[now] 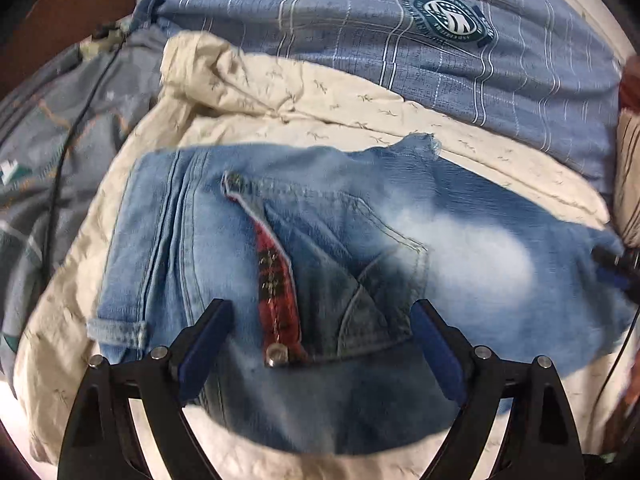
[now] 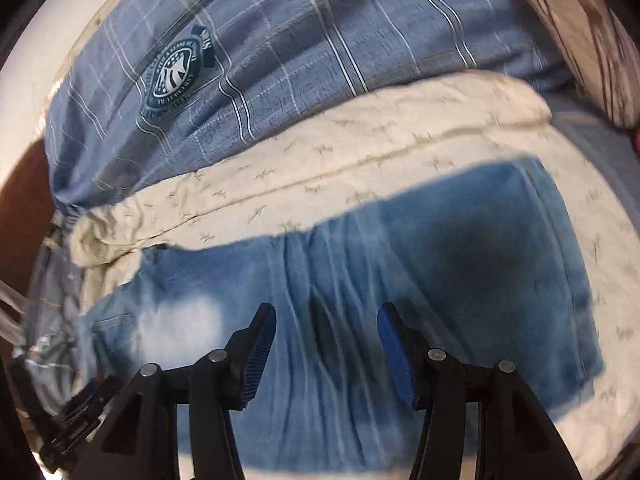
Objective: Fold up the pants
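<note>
A pair of light blue jeans [image 1: 360, 240] lies on a cream sheet [image 1: 280, 92]. In the left wrist view the waist end shows, with an open fly, red plaid lining [image 1: 276, 280] and a metal button [image 1: 277, 354]. My left gripper [image 1: 320, 312] is open just above the fly, its fingers either side of it, holding nothing. In the right wrist view the jeans' leg part [image 2: 400, 264] lies creased. My right gripper [image 2: 327, 312] is open above the denim, holding nothing.
A blue plaid pillow or cover with a round green badge [image 1: 444, 16] lies behind the sheet [image 2: 360, 148]. Grey bedding with a black cable [image 1: 72, 128] is at the left. A striped cushion [image 2: 580, 40] is at the far right.
</note>
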The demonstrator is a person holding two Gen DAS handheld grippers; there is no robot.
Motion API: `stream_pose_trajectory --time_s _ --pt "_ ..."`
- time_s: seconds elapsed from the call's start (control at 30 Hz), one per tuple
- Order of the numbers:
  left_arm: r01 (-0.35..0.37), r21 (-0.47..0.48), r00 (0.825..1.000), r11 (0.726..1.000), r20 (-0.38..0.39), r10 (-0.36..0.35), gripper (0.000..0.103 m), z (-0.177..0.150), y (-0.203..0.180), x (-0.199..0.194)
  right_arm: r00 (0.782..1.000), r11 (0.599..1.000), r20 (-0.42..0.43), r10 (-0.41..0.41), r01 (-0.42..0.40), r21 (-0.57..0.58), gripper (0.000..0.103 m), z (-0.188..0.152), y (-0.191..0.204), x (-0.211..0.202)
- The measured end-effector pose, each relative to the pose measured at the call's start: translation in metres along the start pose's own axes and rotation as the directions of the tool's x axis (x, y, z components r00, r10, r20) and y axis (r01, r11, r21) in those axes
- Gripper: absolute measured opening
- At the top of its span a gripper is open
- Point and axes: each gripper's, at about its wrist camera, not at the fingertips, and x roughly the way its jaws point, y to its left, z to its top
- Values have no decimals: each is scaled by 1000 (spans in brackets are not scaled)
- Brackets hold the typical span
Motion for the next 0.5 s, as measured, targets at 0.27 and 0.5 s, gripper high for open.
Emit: stream_pose_trajectory --time_s 0.27,0.5 --pt "-109 137 993 985 68 100 103 -13 -18 12 982 983 41 -185 185 8 57 38 -20 27" --pt "-126 109 989 986 92 117 103 -16 -19 16 969 968 -1 -247 247 -38 59 45 -19 43"
